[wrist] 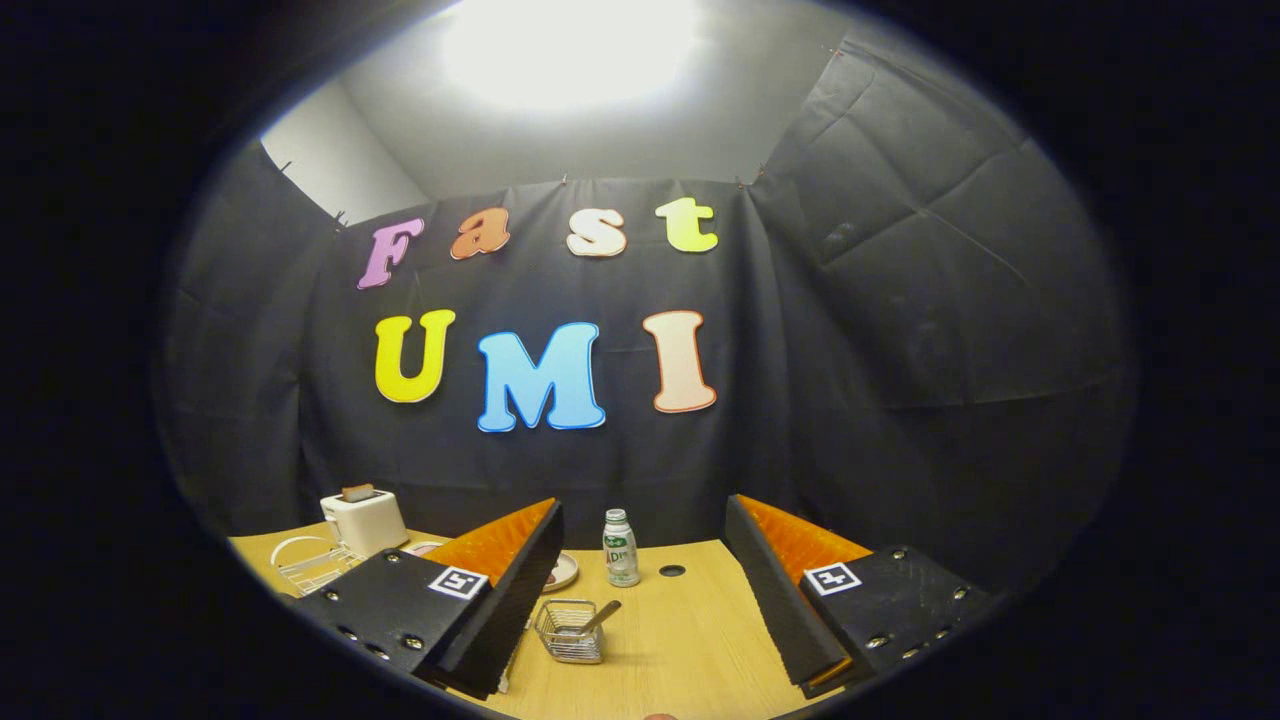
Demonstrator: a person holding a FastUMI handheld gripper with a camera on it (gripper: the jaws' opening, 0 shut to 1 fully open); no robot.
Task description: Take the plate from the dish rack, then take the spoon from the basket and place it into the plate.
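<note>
My gripper [645, 535] is open, its two fingers wide apart and nothing between them, raised above the wooden table [690, 630]. A small wire basket [570, 632] stands just ahead of the left finger, with a spoon [602, 616] leaning out of it. Beyond the left finger, a plate [562, 571] lies flat on the table, mostly hidden by that finger. Far to the left sits a white wire dish rack [312, 565]; I cannot tell if it holds anything.
A white toaster [364, 520] stands behind the dish rack. A small plastic bottle [620, 548] stands upright between the fingers, further back. A dark round hole [672, 571] marks the table to the bottle's right. Black cloth walls close the booth.
</note>
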